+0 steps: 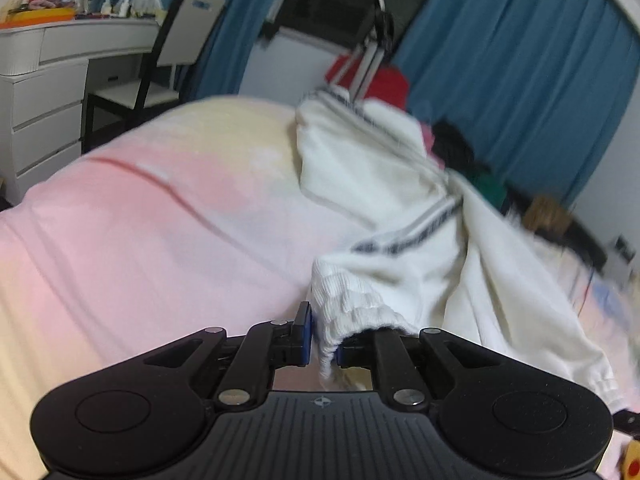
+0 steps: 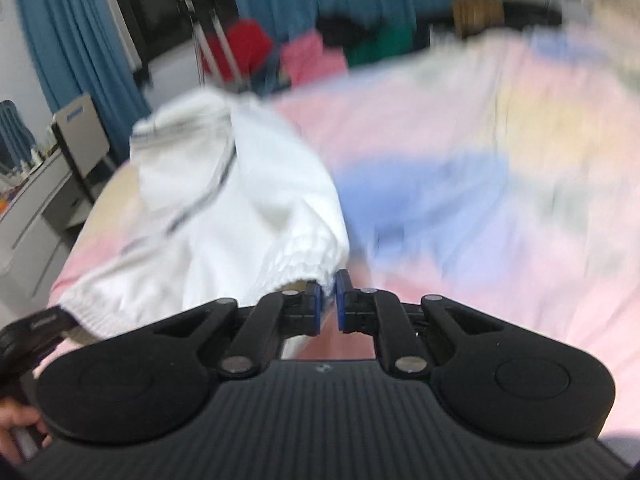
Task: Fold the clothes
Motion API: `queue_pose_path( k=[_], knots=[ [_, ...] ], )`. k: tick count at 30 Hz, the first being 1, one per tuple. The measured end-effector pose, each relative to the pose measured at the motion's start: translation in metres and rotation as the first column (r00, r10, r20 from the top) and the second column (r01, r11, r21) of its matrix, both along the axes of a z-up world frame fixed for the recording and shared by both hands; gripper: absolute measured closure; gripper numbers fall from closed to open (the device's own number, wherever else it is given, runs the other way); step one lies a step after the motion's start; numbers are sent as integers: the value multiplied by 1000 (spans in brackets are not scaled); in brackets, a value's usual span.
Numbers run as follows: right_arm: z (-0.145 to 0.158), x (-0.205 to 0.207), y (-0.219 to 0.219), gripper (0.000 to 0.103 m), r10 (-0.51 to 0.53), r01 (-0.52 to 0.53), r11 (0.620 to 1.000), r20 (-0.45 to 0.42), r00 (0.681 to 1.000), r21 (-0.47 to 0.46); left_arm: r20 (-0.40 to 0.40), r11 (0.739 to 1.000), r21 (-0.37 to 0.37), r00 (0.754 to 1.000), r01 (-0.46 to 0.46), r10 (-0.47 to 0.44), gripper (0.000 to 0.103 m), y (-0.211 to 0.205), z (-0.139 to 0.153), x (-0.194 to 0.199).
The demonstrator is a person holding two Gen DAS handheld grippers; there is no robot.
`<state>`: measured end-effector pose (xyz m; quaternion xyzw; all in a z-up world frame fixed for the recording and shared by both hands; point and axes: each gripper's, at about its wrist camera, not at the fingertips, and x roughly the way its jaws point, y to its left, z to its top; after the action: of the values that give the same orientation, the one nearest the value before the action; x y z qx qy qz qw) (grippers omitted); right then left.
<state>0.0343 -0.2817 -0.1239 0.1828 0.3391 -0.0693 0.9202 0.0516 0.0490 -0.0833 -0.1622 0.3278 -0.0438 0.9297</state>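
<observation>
White trousers (image 1: 384,200) with dark side stripes and an elastic waistband hang above the pink bedspread (image 1: 140,220). My left gripper (image 1: 324,340) is shut on one end of the ribbed waistband (image 1: 348,304). In the right wrist view the same trousers (image 2: 240,208) stretch away to the left over the bed (image 2: 480,200). My right gripper (image 2: 328,304) is shut on the other end of the waistband (image 2: 308,256). The left gripper shows at the left edge of the right wrist view (image 2: 36,328), holding the cloth there. Both views are blurred by motion.
A white dresser (image 1: 44,92) and a black chair (image 1: 160,60) stand beyond the bed's left side. Blue curtains (image 1: 520,60) hang behind. A pile of red, pink, black and green clothes (image 2: 320,48) lies at the bed's far edge, near metal tubes (image 2: 208,40).
</observation>
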Motion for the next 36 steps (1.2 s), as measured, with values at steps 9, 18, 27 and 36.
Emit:
queue_pose_path(
  k=[9,18,27,36],
  knots=[
    [15,-6,-41,85,39,-40,992,13,999,118,-112,994,-112,993,16,-29,61,29,3,-31],
    [7,33,-65,35,44,-45,969,10,999,243,-55,960,-280,998,-6,-10,12,49,8,-40],
    [-71,80,-46,37,124,-72,928,-120,985,364,-183,928,-368,983,-53,-17,28,45,-41,15],
    [-74,75,-38,71,151,-105,922,-96,984,374,-164,926,-373,987,-58,-4,82,38,-48,27]
  ],
)
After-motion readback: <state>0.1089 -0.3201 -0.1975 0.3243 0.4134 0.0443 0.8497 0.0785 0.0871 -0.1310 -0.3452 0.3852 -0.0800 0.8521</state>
